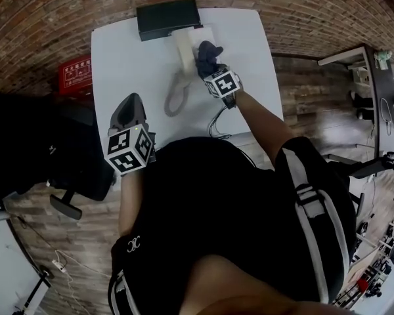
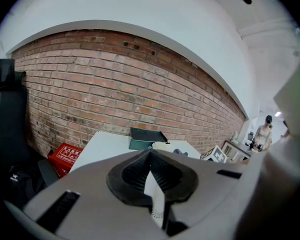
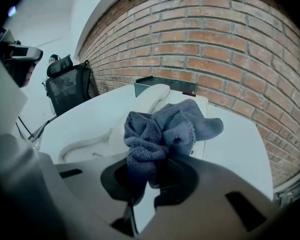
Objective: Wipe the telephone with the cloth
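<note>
While the right gripper clamps the crumpled blue-grey cloth just right of the cream plastic telephone handset — long axis running up-frame — the closed, empty left gripper hangs lower left.

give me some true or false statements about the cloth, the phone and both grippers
1. The right gripper has its jaws shut on the cloth. True.
2. The left gripper grips the telephone. False: its jaws are together on nothing, well away from the telephone.
3. The telephone lies on a white table. True.
4. The red box sits on the table. False: it is on the floor beside the table.
</note>
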